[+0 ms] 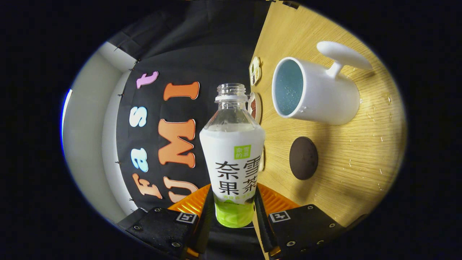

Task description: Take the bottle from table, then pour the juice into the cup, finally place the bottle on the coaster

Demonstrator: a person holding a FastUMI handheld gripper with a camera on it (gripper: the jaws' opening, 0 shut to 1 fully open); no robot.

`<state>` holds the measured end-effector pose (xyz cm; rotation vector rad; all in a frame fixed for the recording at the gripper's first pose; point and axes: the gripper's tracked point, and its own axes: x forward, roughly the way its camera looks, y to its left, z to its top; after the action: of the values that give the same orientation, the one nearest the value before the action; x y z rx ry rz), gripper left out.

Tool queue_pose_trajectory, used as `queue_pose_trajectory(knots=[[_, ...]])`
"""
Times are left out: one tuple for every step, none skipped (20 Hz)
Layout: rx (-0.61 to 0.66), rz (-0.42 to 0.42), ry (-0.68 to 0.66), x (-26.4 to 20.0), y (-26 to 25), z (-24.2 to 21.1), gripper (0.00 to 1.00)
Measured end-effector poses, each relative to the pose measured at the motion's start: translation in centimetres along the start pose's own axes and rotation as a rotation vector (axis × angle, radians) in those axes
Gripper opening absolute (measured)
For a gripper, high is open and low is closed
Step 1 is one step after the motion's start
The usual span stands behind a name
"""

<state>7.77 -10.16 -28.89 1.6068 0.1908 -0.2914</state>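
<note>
Tongs clamp uncapped juice bottle, rolled sideways beside white cup to pour; coaster waits nearby.

The gap between the fingers of the gripper was taken up by the clamped bottle. Beyond it, passage over the table was obstructed by the cup and the coaster, with bare wood left around and between them.
</note>
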Motion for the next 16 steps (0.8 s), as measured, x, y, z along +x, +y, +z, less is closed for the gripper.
queue_pose_trajectory(knots=[[0.017,0.004,0.002,0.01,0.22,-0.05,0.58],[0.035,0.008,0.003,0.23,0.39,0.07,0.58],[0.053,0.013,0.004,0.13,0.73,0.03,0.58],[0.070,0.017,0.002,0.13,0.90,0.09,0.58],[0.085,0.019,0.000,-0.04,0.94,0.30,0.58],[0.095,0.022,0.000,-0.07,0.95,0.46,0.58],[0.103,0.024,0.000,-0.13,0.91,0.57,0.58],[0.107,0.026,0.001,-0.07,0.84,0.61,0.58],[0.110,0.028,0.000,-0.19,0.73,0.73,0.58],[0.114,0.029,0.000,-0.11,0.73,0.71,0.58],[0.119,0.030,0.000,-0.11,0.76,0.84,0.58],[0.125,0.030,0.001,-0.01,0.68,0.90,0.58],[0.133,0.031,0.003,0.05,0.78,0.80,0.58],[0.143,0.032,0.005,0.12,0.81,0.79,0.58],[0.151,0.034,0.007,0.18,0.82,0.71,0.58],[0.156,0.034,0.009,0.33,0.78,0.62,0.58]])
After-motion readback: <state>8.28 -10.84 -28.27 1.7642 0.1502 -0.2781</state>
